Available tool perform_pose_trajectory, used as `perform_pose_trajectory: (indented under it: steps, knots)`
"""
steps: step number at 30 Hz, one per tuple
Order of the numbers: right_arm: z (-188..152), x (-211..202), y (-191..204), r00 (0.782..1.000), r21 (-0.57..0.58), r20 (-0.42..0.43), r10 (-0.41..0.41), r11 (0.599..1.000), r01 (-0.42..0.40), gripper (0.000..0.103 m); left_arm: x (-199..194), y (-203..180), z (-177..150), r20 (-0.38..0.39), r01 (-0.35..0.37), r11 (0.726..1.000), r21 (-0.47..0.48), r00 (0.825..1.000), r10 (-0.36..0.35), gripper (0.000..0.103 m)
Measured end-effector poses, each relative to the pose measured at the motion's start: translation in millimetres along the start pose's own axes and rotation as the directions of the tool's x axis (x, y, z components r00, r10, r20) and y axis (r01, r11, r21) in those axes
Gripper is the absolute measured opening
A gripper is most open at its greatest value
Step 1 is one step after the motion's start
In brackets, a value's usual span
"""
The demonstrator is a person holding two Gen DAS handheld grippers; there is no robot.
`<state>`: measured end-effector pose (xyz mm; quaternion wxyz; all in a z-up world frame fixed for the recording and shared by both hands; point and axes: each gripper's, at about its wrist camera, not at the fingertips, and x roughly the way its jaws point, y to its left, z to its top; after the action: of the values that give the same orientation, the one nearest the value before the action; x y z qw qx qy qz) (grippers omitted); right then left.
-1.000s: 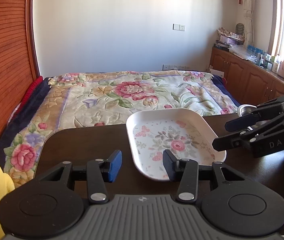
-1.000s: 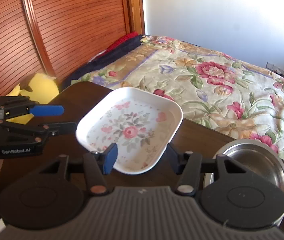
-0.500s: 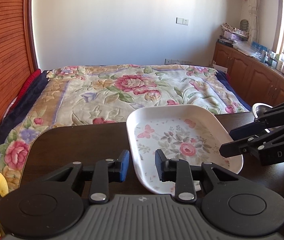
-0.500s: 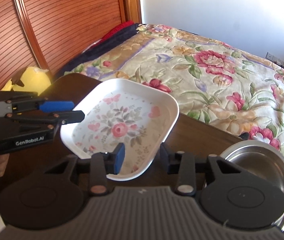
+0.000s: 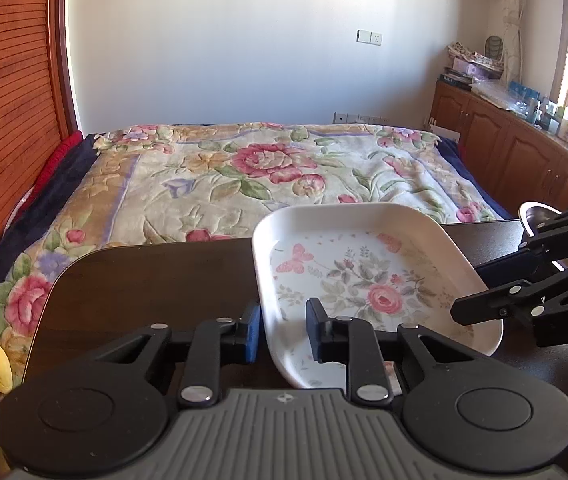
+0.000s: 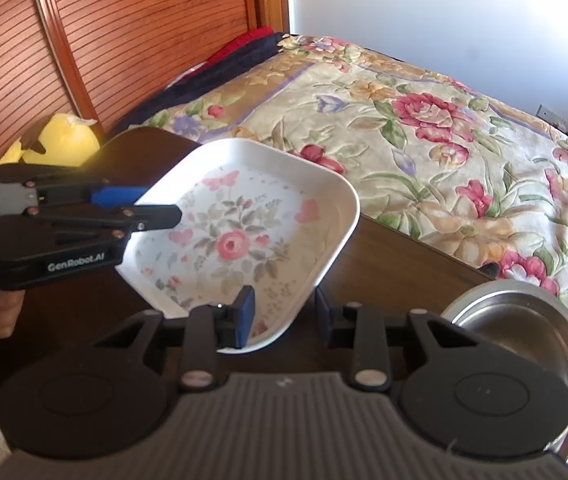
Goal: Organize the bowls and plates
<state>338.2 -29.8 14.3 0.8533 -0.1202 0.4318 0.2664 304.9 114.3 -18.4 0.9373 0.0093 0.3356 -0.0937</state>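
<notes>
Left wrist view: the left gripper (image 5: 283, 332) sits low centre, jaws closing astride the near-left rim of the flowered white plate (image 5: 364, 280) on the dark table (image 5: 144, 280), gaps still showing at both pads; the right gripper (image 5: 480, 292) enters from the right edge astride the plate's right rim. Right wrist view: the right gripper (image 6: 284, 312) is closing over the plate's (image 6: 244, 236) near corner, not yet pinching, the left gripper (image 6: 156, 206) straddles its left rim, and a steel bowl (image 6: 524, 328) sits lower right.

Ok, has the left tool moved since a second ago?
Yes. In the right wrist view the left tool advanced rightward, from beside the left rim of the floral plate to over it; its jaws are closing around that rim.
</notes>
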Motion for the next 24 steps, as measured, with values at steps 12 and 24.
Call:
perform_pose_trajectory:
  steps: [12,24]
  knots:
    - [-1.1,0.6,-3.0,1.0,-0.006,-0.008,0.007,1.0,-0.007,0.021,-4.4,0.6,-2.8,0.003,-0.002,1.0,-0.009,1.0,0.002,0.021]
    - [-14.7,-21.6,1.5,0.998,0.023,0.055,0.037,0.999,-0.038,0.02,-38.0,-7.7,-7.0,0.034,-0.021,1.0,0.014,0.999,0.02,0.021]
